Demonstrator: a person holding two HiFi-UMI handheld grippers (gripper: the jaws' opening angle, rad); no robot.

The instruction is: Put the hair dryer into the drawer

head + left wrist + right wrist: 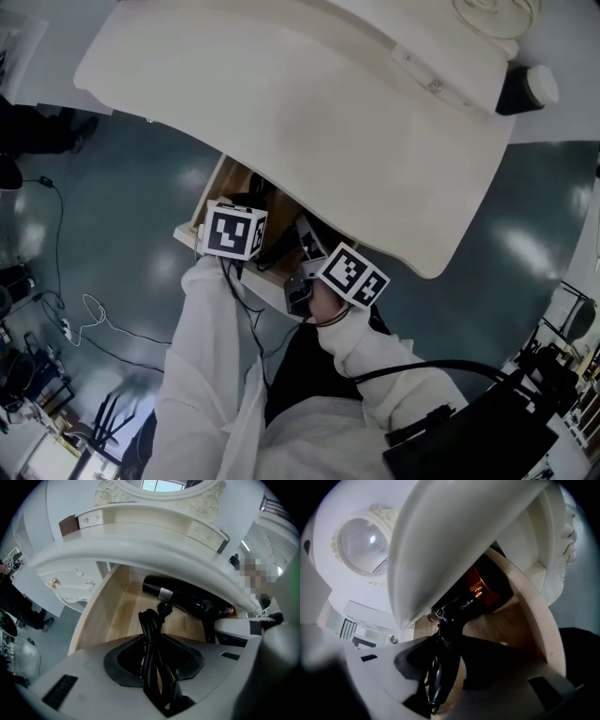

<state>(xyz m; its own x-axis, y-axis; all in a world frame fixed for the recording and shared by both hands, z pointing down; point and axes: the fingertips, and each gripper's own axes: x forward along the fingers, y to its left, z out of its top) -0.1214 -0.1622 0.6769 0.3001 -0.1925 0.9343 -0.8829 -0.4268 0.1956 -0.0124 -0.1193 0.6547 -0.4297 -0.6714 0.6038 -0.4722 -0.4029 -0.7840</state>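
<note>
Pinching the looped cord (151,634) w/ left tool (155,663), pads clamped on the bundle, its end poking out past the tips. Holding the dryer (178,596) by what looks like its handle w/ right tool (440,667), jaws closed round it. Already inside the open drawer (105,620) w/ the dryer body, toward the back, tucked under the tabletop (140,555) edge; resting on the wood floor or just above, can't tell. Step in hand, prob.: setting down & letting go. Lay the barrel flat on the drawer floor, clear of the tabletop lip above. Drop the cord bundle beside the body, fully inside the front wall, else may snag on closing. Let go of cord first, then handle; pull both tools straight back out.
</note>
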